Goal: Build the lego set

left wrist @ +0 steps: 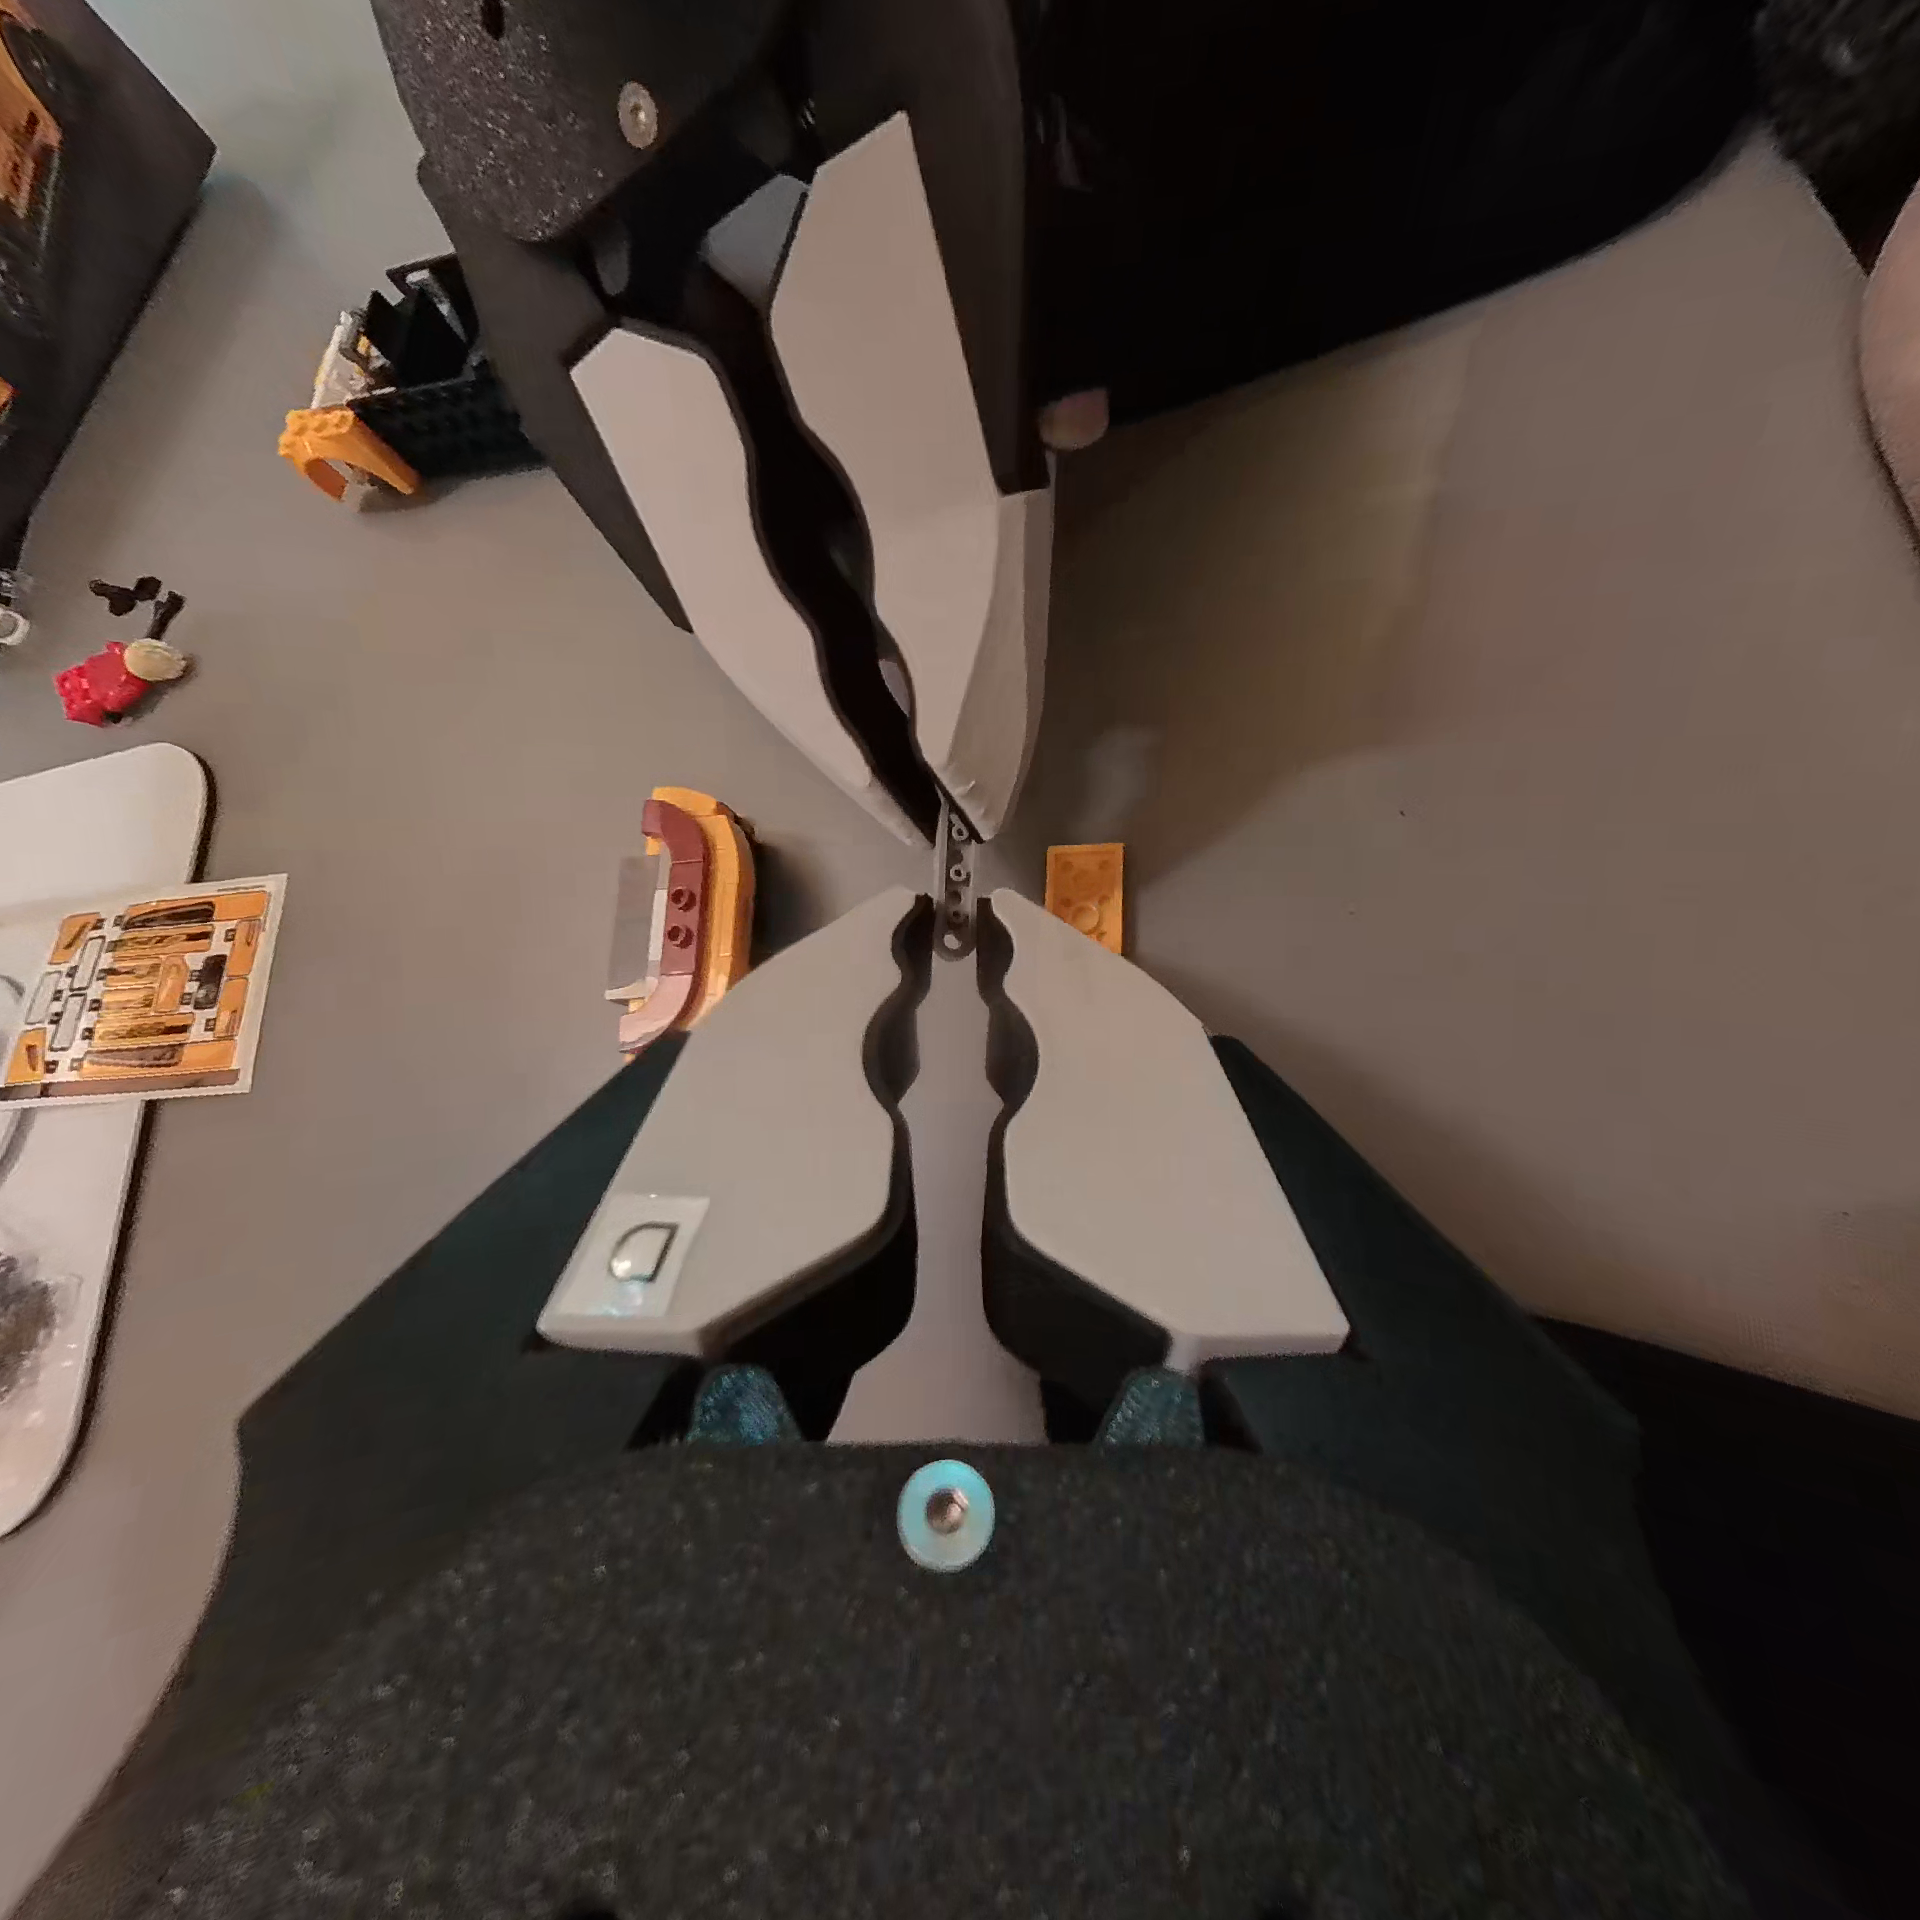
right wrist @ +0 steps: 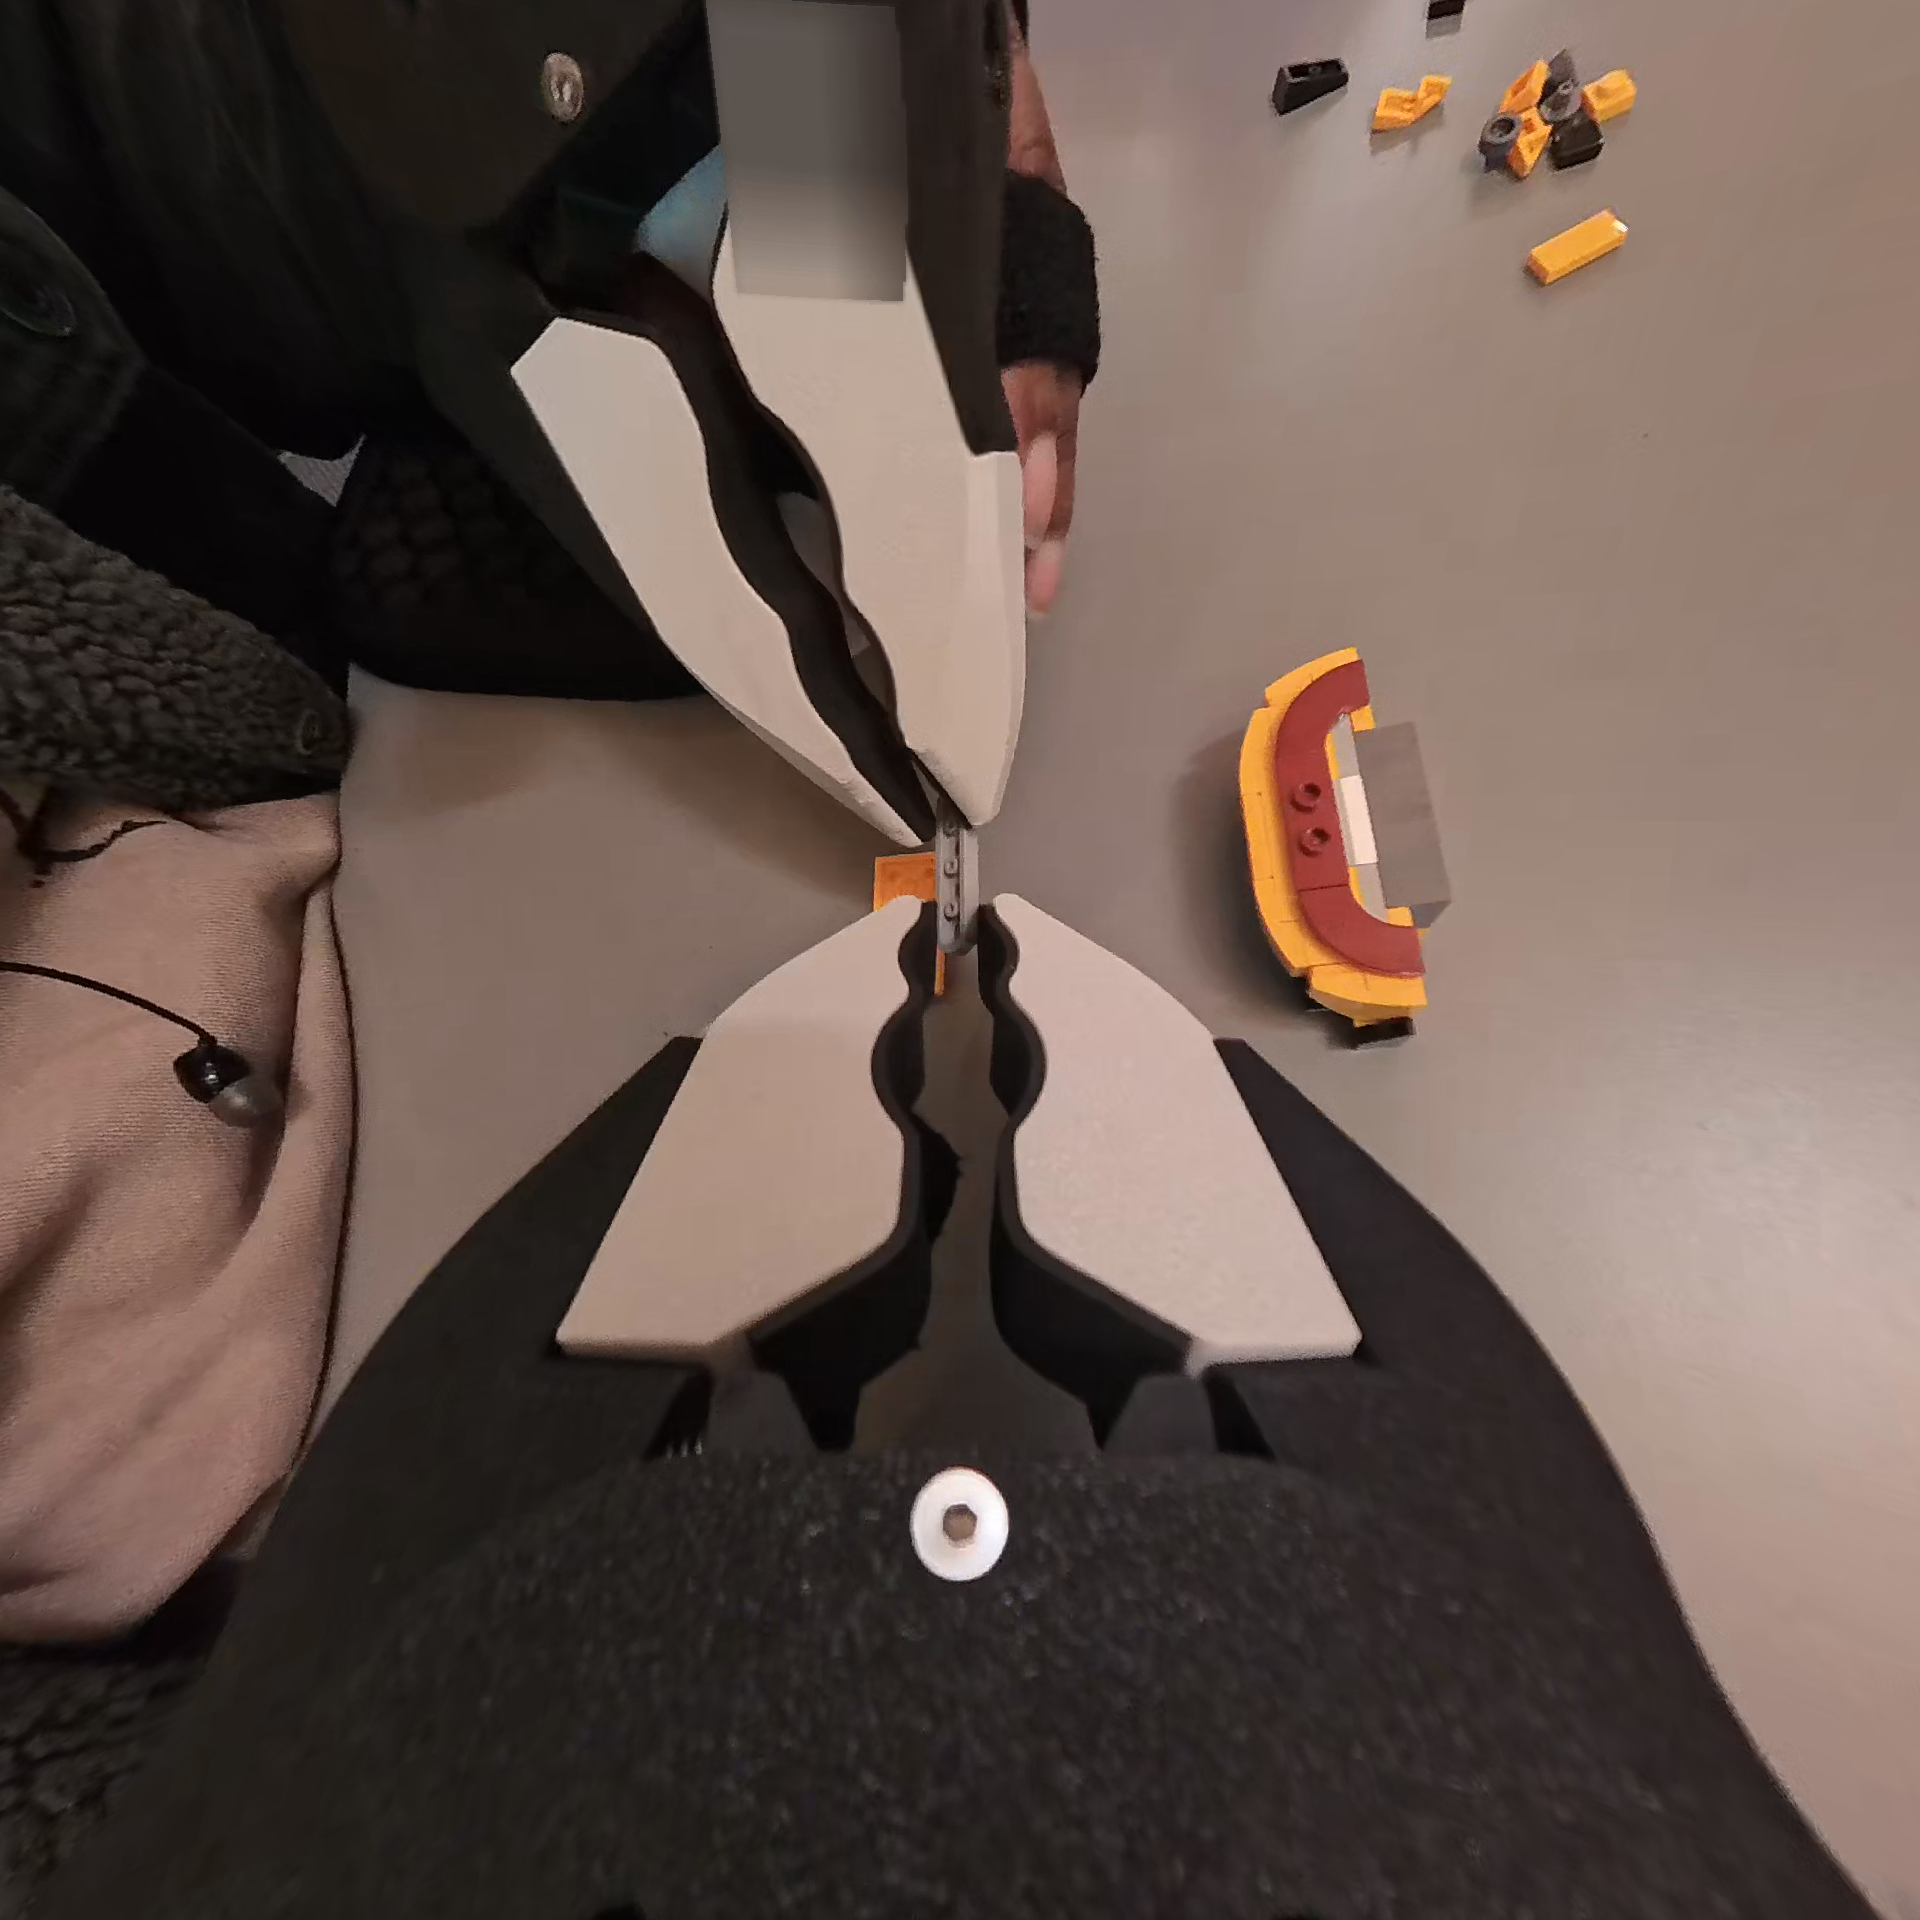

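A thin grey studded Lego plate (left wrist: 956,883) hangs above the grey table, pinched at both ends between the two grippers, which meet tip to tip. My left gripper (left wrist: 956,906) grips its near end in the left wrist view, and my right gripper (left wrist: 951,823) comes from above onto its far end. The right wrist view shows the same plate (right wrist: 957,883) with my right gripper (right wrist: 954,916) below and my left gripper (right wrist: 951,823) above. A small orange plate (left wrist: 1086,896) lies on the table just under them; it also shows in the right wrist view (right wrist: 900,881).
A curved orange and dark red assembly (left wrist: 691,914) (right wrist: 1340,842) lies close by. A black and orange build (left wrist: 416,395), a red piece (left wrist: 99,681), a sticker sheet (left wrist: 145,987) on a white tray (left wrist: 104,810) lie left. Loose orange and black pieces (right wrist: 1548,114) lie farther off. The grippers are tip to tip, or close to it. Left tips and right tips are each some 30 cm from the red piece (left wrist: 99,681).
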The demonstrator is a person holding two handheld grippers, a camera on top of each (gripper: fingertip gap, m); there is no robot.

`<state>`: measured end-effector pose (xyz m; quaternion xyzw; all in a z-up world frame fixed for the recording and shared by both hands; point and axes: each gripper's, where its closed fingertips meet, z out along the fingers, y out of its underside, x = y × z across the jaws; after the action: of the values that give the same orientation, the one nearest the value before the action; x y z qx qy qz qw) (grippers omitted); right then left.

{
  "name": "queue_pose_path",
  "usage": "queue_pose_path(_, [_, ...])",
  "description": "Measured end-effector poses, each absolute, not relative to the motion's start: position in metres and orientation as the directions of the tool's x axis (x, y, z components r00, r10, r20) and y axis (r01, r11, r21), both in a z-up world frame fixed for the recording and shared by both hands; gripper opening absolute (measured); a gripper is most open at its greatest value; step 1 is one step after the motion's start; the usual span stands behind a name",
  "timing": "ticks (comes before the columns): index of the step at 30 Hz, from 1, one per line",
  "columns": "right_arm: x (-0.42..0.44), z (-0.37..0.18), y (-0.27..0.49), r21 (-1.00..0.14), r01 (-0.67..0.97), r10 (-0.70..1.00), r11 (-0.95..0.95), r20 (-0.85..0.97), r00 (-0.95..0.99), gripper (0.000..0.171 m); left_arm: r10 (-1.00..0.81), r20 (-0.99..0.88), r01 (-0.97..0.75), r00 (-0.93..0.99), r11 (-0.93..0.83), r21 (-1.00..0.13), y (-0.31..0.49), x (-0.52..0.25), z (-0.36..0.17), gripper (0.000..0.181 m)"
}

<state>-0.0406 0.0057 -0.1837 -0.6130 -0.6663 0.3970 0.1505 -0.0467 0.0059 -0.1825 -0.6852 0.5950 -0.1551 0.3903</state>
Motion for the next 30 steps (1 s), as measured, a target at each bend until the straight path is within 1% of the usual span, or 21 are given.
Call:
queue_pose_path(2, [-0.0414,-0.1829,0.0044,-0.729,0.684,0.943,-0.018,-0.239,-0.23,0.008,-0.945,-0.213,-0.684,0.249,-0.016,-0.729,0.0048,-0.0471,-0.1837,0.007])
queue_pose_path(4, [-0.042,-0.1816,0.0029,-0.741,0.67,0.95,0.04,-0.179,-0.255,0.013,-0.953,-0.163,-0.669,0.254,-0.051,-0.742,0.0035,-0.0477,-0.1852,0.007])
queue_pose_path(6, [-0.0424,-0.1809,0.0024,-0.747,0.659,0.954,0.085,-0.131,-0.271,0.014,-0.96,-0.115,-0.649,0.257,-0.083,-0.756,0.0019,-0.0474,-0.1853,0.007])
queue_pose_path(14, [-0.042,-0.1811,0.0018,-0.743,0.649,0.953,0.166,-0.049,-0.299,0.004,-0.963,0.037,-0.578,0.266,-0.19,-0.794,-0.002,-0.0455,-0.1828,0.007])
queue_pose_path(16, [-0.042,-0.1812,0.0011,-0.743,0.643,0.95,0.188,-0.027,-0.31,0.004,-0.963,0.056,-0.57,0.264,-0.203,-0.796,-0.0027,-0.0453,-0.1824,0.007])
queue_pose_path(18, [-0.0428,-0.1809,0.0023,-0.744,0.634,0.95,0.21,0.002,-0.312,0.008,-0.962,0.068,-0.565,0.264,-0.211,-0.798,-0.003,-0.0453,-0.1827,0.007])
queue_pose_path(24, [-0.0425,-0.1794,0.0037,-0.744,0.628,0.949,0.229,0.028,-0.313,0.015,-0.96,0.086,-0.543,0.266,-0.222,-0.81,-0.0019,-0.0459,-0.18,0.007])
queue_pose_path(27, [-0.0419,-0.1827,0.0019,-0.731,0.636,0.945,0.247,0.037,-0.324,0.015,-0.96,0.097,-0.531,0.261,-0.227,-0.816,-0.0024,-0.0448,-0.1789,0.007])
queue_pose_path(28, [-0.0417,-0.1837,0.0012,-0.727,0.639,0.944,0.251,0.039,-0.327,0.014,-0.96,0.1,-0.528,0.26,-0.228,-0.818,-0.0027,-0.0445,-0.1786,0.007])
queue_pose_path(29, [-0.0413,-0.1842,0.0004,-0.724,0.641,0.943,0.255,0.038,-0.331,0.009,-0.961,0.104,-0.525,0.258,-0.23,-0.819,-0.003,-0.0441,-0.1783,0.007])
queue_pose_path(30, [-0.0412,-0.1843,-0.0002,-0.723,0.641,0.942,0.257,0.039,-0.333,0.008,-0.96,0.106,-0.527,0.258,-0.231,-0.818,-0.003,-0.0441,-0.1788,0.007])
